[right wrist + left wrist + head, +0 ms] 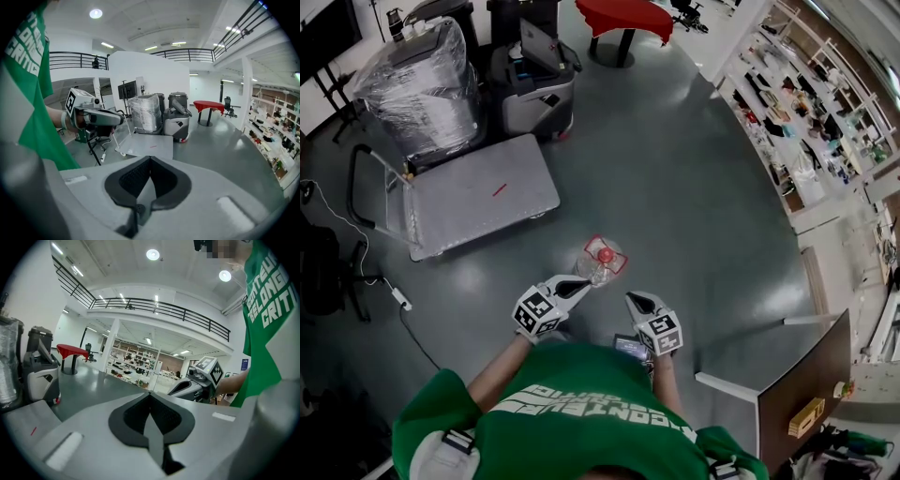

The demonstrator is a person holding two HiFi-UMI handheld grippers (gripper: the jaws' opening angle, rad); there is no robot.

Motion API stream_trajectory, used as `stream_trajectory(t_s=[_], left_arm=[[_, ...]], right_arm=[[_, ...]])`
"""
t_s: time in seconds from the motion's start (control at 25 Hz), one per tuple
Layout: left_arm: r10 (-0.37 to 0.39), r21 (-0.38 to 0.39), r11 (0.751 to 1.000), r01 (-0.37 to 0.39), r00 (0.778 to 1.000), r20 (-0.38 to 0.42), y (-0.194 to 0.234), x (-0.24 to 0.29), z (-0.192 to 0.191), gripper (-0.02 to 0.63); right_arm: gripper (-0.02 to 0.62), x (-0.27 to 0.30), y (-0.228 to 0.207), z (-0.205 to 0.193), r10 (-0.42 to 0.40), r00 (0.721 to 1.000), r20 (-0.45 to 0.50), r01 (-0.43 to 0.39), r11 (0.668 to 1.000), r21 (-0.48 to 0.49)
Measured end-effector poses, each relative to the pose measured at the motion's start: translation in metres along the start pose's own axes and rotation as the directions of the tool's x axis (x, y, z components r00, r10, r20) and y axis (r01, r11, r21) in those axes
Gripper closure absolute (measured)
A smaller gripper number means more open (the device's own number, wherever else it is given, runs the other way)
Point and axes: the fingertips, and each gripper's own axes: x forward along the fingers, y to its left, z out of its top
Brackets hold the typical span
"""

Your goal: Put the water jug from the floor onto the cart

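Note:
The water jug (602, 260), clear plastic with a red cap, stands on the grey floor just ahead of both grippers. My left gripper (584, 282) is shut and empty, its tip close to the jug's near left side. My right gripper (633, 298) is also shut and empty, a little short of the jug on the right. The flat platform cart (478, 197) with its tubular handle stands further off to the left; it also shows as the cart (149, 145) in the right gripper view. The jug is hidden in both gripper views. Each shows the other: left gripper (96, 117), right gripper (199, 380).
A plastic-wrapped pallet load (422, 84) and a grey machine (534, 89) stand behind the cart. A red-covered table (623, 19) is farther back. Shelving (806, 122) lines the right side. A cable and power strip (398, 298) lie at the left, and a dark board (802, 380) stands at the right.

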Motion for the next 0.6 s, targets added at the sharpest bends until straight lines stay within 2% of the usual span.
stream_trajectory(t_s=[0.6], left_arm=[[0.039, -0.049, 0.998, -0.038, 0.999, 0.022, 0.024, -0.007, -0.002, 0.591]], right_arm=[[0.602, 0.021, 0.004, 0.0, 0.046, 0.998, -0.052, -0.048, 0.998, -0.033]])
